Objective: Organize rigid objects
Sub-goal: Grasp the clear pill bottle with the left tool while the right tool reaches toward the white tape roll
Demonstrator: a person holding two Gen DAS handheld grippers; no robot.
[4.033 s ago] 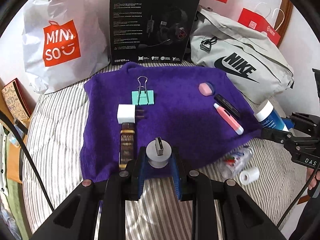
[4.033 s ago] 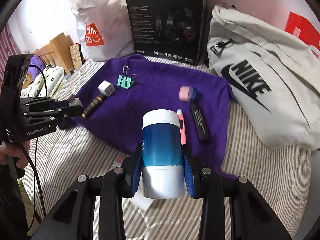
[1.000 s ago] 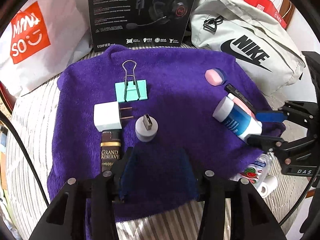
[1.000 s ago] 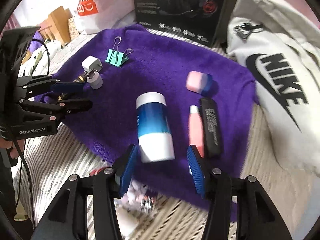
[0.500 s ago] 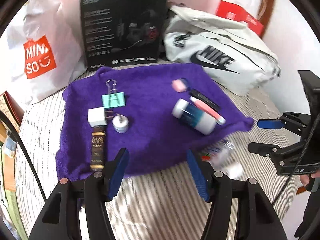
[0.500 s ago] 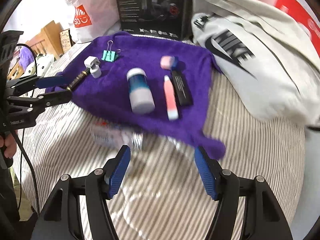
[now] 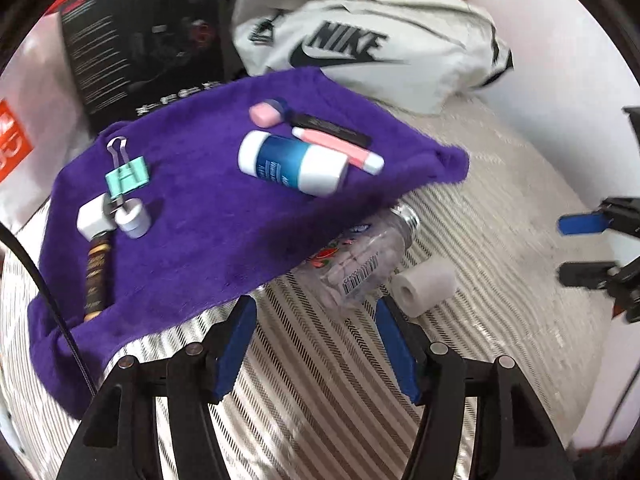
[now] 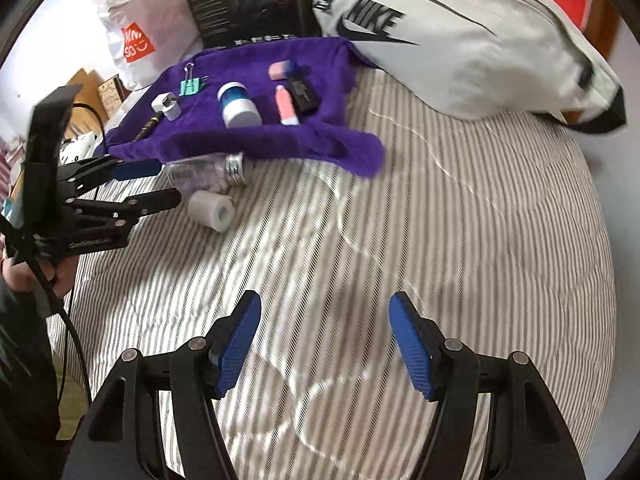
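**Fig. – Both grippers empty; two items left off the cloth**

Striped bedding [image 8: 400,208] carries a purple cloth [image 7: 208,216] w/ a headset box [image 7: 140,40] and Nike bag [image 7: 360,40] behind. On the cloth, L to R: binder clip [image 7: 127,178], white charger [image 7: 91,220], grey adapter [image 7: 132,220], dark bottle [image 7: 95,276] lying flat, blue-white jar [image 7: 294,164] on its side, pink eraser [image 7: 265,114], pink pen [image 7: 338,148] and black bar [image 7: 330,130] side by side. Off the cloth, on the bed: clear plastic bottle [image 7: 360,260], neck just under the cloth's edge, and tape roll [image 7: 424,286] just beside it. Left gripper [image 7: 316,344]: jaws wide, empty, aimed at the clear bottle. Right gripper [image 8: 324,344]: jaws wide, empty, over bare bedding, well apart from everything.

Likely step: fetch the clear bottle. To do it well: straddle the body across its short axis, near mid-length, not the neck; close gently, as thin plastic may flex; bedding is soft, so press down little. Lift clear of the cloth edge before carrying to avoid dragging it.
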